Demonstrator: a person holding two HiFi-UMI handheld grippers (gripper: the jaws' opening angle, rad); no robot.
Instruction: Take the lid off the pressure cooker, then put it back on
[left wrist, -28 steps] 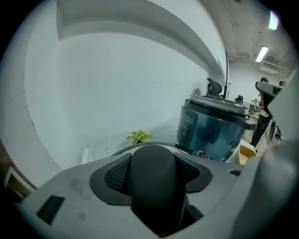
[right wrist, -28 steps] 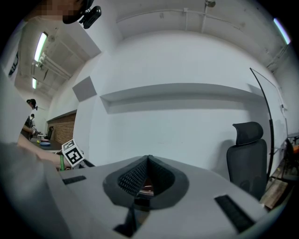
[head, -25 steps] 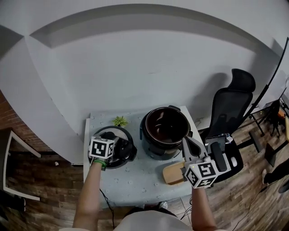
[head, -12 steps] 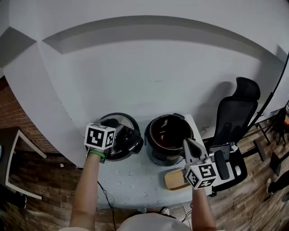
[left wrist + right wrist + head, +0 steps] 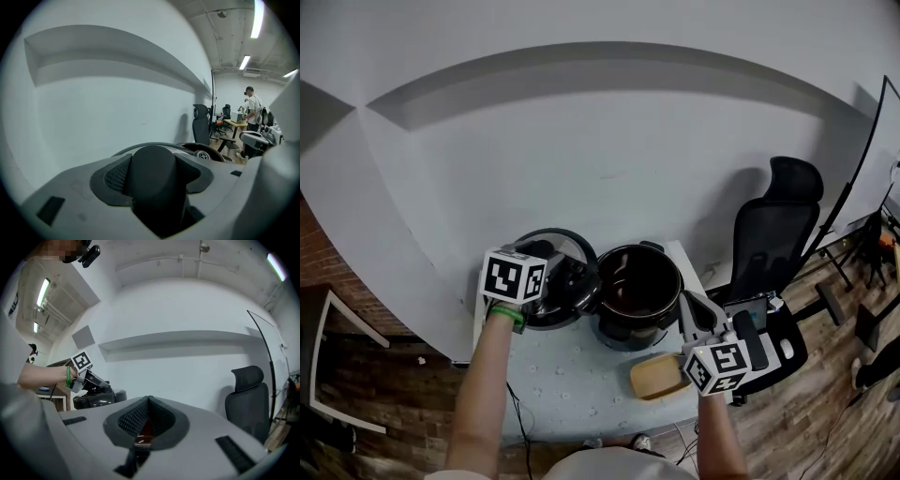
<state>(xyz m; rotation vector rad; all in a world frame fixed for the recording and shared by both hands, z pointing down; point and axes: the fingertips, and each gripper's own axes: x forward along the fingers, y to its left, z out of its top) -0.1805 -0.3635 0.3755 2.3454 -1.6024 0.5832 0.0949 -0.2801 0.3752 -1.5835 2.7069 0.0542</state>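
The black pressure cooker pot point(image 5: 636, 292) stands uncovered on the small table point(image 5: 572, 389), its dark inside showing. Its round lid point(image 5: 546, 246) hangs tilted in the air just left of the pot's rim. My left gripper point(image 5: 567, 281) is shut on the lid's black knob point(image 5: 154, 180), and the lid's rim point(image 5: 140, 146) curves behind that knob. My right gripper point(image 5: 688, 302) hovers by the pot's right side, shut with nothing in it. In the right gripper view the lid point(image 5: 96, 398) and the left gripper's marker cube point(image 5: 81, 361) show at the left.
A wooden board point(image 5: 654, 377) lies on the table in front of the pot, under my right gripper. A black office chair point(image 5: 773, 244) stands right of the table. A white wall rises close behind. A person stands far off in the room point(image 5: 253, 110).
The lid has left the table's left side, risen, and moved right up to the pot's rim in my left gripper. The right gripper has barely moved.
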